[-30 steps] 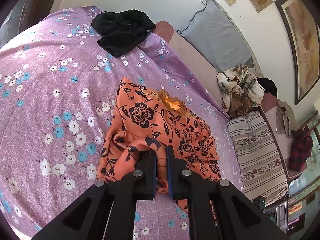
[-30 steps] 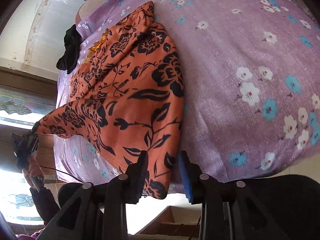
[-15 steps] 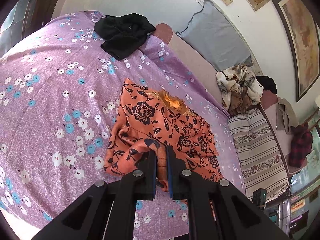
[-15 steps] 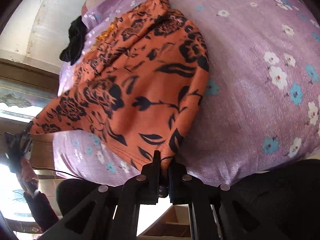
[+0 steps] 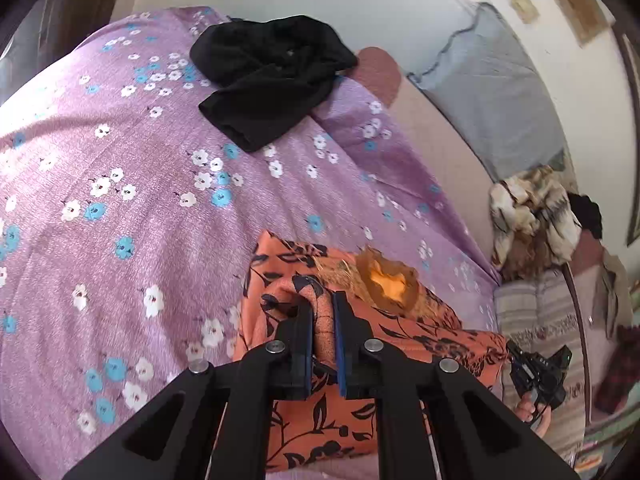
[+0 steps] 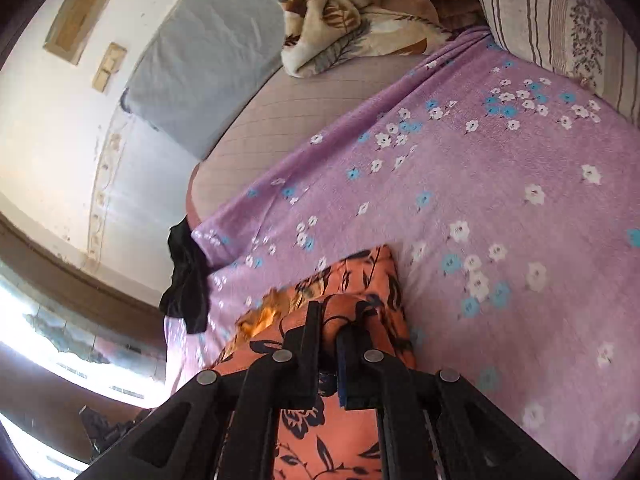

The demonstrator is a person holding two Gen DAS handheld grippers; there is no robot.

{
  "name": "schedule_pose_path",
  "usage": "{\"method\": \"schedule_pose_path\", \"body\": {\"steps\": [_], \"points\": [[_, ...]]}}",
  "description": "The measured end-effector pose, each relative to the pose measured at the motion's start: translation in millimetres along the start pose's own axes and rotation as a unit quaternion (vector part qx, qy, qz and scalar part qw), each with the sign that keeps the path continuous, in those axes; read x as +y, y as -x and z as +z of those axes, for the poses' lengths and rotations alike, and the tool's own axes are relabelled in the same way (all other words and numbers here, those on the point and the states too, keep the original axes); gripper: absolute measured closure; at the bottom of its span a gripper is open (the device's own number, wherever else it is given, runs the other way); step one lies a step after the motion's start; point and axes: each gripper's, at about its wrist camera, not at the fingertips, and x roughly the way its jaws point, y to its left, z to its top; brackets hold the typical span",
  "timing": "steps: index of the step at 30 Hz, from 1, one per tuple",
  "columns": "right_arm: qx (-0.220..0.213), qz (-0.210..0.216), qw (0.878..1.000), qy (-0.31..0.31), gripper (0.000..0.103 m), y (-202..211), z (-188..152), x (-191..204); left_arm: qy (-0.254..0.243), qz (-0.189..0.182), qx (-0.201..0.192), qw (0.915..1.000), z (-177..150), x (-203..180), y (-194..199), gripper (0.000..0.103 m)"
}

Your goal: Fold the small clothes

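Note:
An orange garment with black flowers (image 5: 400,320) lies on the purple flowered bedsheet (image 5: 140,200). My left gripper (image 5: 322,312) is shut on a bunched edge of it, lifted over the rest of the cloth. In the right wrist view the same orange garment (image 6: 360,280) is pinched by my right gripper (image 6: 328,320), which is shut on another edge and holds it over the part still on the sheet. A yellow-gold neckline (image 5: 388,280) shows just beyond the left fingers. The other gripper, in a hand (image 5: 536,376), appears at the right of the left wrist view.
A black garment (image 5: 272,80) lies crumpled at the far side of the bed, also seen as the black garment (image 6: 186,280) at the sheet's edge. A brown patterned blanket (image 6: 360,8), a grey pillow (image 6: 200,72) and a striped pillow (image 6: 560,28) sit by the wall.
My right gripper closed on the garment's near edge, then swept it up and across the bed toward the far side. My left gripper, still shut, carried its edge forward over the cloth.

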Motion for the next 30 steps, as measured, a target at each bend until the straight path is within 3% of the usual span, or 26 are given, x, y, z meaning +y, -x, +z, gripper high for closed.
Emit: {"method": "schedule_pose_path", "body": {"steps": [3, 6, 8, 10, 11, 13, 14, 15, 16, 17, 18, 19, 20, 21, 24, 26, 27, 28, 30], "points": [[-0.001, -0.005, 0.999, -0.035, 0.095, -54.4, 14.8, -19.6, 0.043, 0.017, -0.006, 0.9989, 7.8, 22.1, -46.3, 0.091], [0.047, -0.028, 0.998, -0.036, 0.093, -98.6, 22.8, -32.7, 0.052, 0.027, -0.056, 0.9967, 0.4, 35.3, -71.8, 0.091], [0.056, -0.017, 0.997, -0.044, 0.093, -105.9, 25.2, -47.7, 0.058, 0.040, -0.072, 0.9949, -1.6, 37.0, -80.7, 0.090], [0.051, 0.014, 0.997, -0.065, 0.092, -99.7, 28.4, -57.5, 0.057, 0.024, -0.078, 0.9950, 4.8, 31.7, -75.4, 0.089], [0.045, 0.027, 0.996, -0.068, 0.092, -93.6, 31.4, -57.8, 0.058, 0.007, -0.098, 0.9934, 6.7, 28.4, -65.2, 0.083], [0.024, 0.055, 0.996, -0.066, 0.092, -77.0, 35.8, -52.0, 0.057, 0.003, -0.164, 0.9849, 6.6, 20.4, -36.3, 0.056], [0.012, 0.065, 0.996, -0.065, 0.089, -68.4, 35.7, -47.6, 0.053, 0.012, -0.203, 0.9777, 3.3, 15.7, -17.9, 0.027], [-0.002, 0.070, 0.996, -0.064, 0.085, -59.9, 33.4, -43.2, 0.050, 0.020, -0.239, 0.9696, -0.8, 11.7, -0.3, 0.010], [-0.024, 0.072, 0.995, -0.061, 0.065, -49.9, 30.7, -38.7, 0.049, 0.031, -0.270, 0.9611, -5.7, 8.7, 16.7, 0.009], [-0.054, 0.072, 0.994, -0.061, 0.026, -37.7, 26.8, -35.5, 0.049, 0.047, -0.285, 0.9560, -10.6, 4.8, 29.9, 0.009], [-0.085, 0.079, 0.991, -0.063, 0.010, -24.9, 22.9, -33.7, 0.046, 0.067, -0.281, 0.9562, -14.0, -0.7, 38.5, 0.009], [-0.122, 0.089, 0.986, -0.070, 0.002, -11.4, 17.0, -34.0, 0.032, 0.083, -0.264, 0.9604, -18.0, -6.9, 43.7, 0.009], [-0.155, 0.093, 0.980, -0.079, 0.002, 0.4, 10.9, -34.6, 0.019, 0.098, -0.244, 0.9647, -25.7, -12.6, 45.7, 0.009], [-0.158, 0.085, 0.980, -0.084, 0.003, 6.6, 8.6, -32.8, 0.016, 0.114, -0.227, 0.9671, -36.8, -15.1, 45.8, 0.009], [-0.062, 0.079, 0.993, -0.054, 0.019, -6.3, -2.7, -12.4, 0.003, 0.131, -0.162, 0.9780, -77.0, -22.0, 28.8, 0.009], [-0.002, 0.028, 1.000, 0.014, 0.042, -25.8, -21.0, 16.4, -0.027, 0.178, -0.093, 0.9792, -99.6, -28.8, 5.8, 0.010], [0.025, 0.004, 0.998, 0.057, 0.048, -37.4, -33.1, 33.7, -0.041, 0.191, -0.075, 0.9779, -109.9, -31.3, -3.2, 0.010], [0.052, -0.012, 0.994, 0.098, 0.061, -50.2, -48.0, 49.3, -0.049, 0.204, -0.061, 0.9758, -119.0, -32.7, -11.2, 0.009], [0.106, -0.031, 0.981, 0.159, 0.065, -76.5, -78.5, 76.5, -0.057, 0.229, -0.030, 0.9714, -128.2, -32.5, -25.0, 0.010]]}}
